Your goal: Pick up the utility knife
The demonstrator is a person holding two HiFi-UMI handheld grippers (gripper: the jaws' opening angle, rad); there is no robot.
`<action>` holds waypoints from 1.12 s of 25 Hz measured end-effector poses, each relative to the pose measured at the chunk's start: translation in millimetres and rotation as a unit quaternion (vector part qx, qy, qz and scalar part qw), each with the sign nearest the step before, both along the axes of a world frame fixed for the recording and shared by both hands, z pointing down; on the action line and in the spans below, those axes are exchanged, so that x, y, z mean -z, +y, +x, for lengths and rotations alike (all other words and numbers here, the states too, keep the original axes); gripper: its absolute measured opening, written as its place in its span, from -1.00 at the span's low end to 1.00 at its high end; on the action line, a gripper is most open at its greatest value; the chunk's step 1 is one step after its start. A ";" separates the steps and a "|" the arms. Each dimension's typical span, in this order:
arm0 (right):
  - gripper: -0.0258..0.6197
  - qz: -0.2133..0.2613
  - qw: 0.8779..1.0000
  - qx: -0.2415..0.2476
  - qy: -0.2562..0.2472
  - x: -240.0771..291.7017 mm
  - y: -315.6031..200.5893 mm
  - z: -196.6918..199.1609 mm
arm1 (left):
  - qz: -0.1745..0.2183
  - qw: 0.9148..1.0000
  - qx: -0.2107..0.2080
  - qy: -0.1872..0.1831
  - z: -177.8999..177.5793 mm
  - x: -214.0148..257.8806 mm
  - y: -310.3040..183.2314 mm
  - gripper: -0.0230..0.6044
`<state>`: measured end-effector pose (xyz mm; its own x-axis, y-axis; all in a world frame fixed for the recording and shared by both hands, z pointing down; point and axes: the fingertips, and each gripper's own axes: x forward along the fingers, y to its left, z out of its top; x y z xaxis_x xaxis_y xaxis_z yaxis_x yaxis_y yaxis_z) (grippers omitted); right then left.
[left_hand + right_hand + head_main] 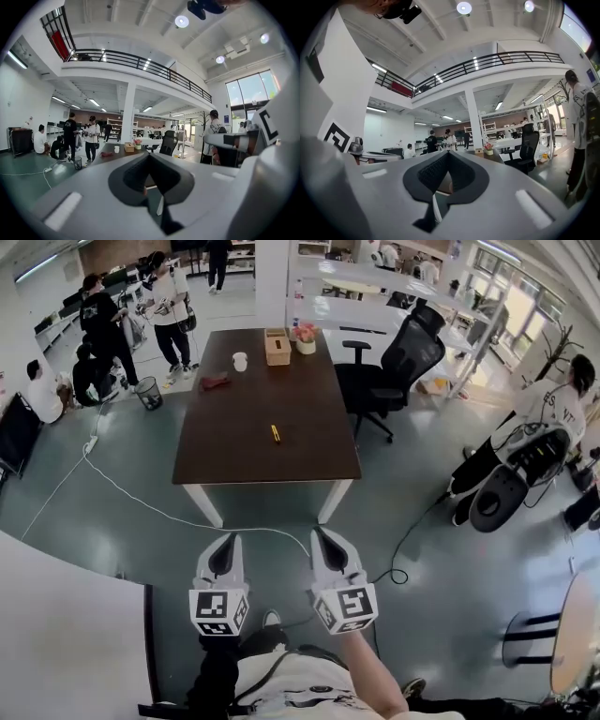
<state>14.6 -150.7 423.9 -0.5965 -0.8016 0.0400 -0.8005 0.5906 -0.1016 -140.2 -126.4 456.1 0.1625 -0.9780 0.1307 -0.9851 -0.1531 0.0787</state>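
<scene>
The utility knife [275,433] is a small yellow one lying alone near the middle of the dark brown table [234,451]. Both grippers hang low in the head view, well short of the table's near edge and over the grey floor. My left gripper [225,540] has its jaws pressed together with nothing between them. My right gripper [323,532] is likewise shut and empty. In the left gripper view the left gripper [149,155] points level across the room at the far table [108,151]. The right gripper [449,153] shows its tips meeting in the right gripper view.
At the table's far end stand a white cup [240,361], a wooden box [277,346], a flower pot [305,338] and a red item [215,382]. A black office chair [398,367] is at the table's right. A white cable [141,507] crosses the floor. Several people stand around.
</scene>
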 end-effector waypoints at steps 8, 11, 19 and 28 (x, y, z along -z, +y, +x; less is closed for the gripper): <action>-0.92 -0.019 1.000 -0.020 0.005 -14.6 -40.3 -22.2 | -0.028 0.999 -0.018 0.010 -24.7 -22.3 -44.9 -0.93; -0.92 -0.027 0.999 -0.027 0.008 -17.0 -56.4 -23.3 | -0.034 0.999 -0.019 0.013 -29.0 -23.7 -61.6 -0.93; -0.92 -0.019 1.000 -0.004 0.001 -12.9 -123.7 -42.3 | -0.027 1.000 0.007 0.005 -51.0 -17.4 -123.2 -0.93; -0.92 -0.004 0.999 0.031 -0.002 -6.2 -206.9 -50.5 | -0.008 0.999 0.049 -0.015 -69.4 -2.9 -207.2 -0.93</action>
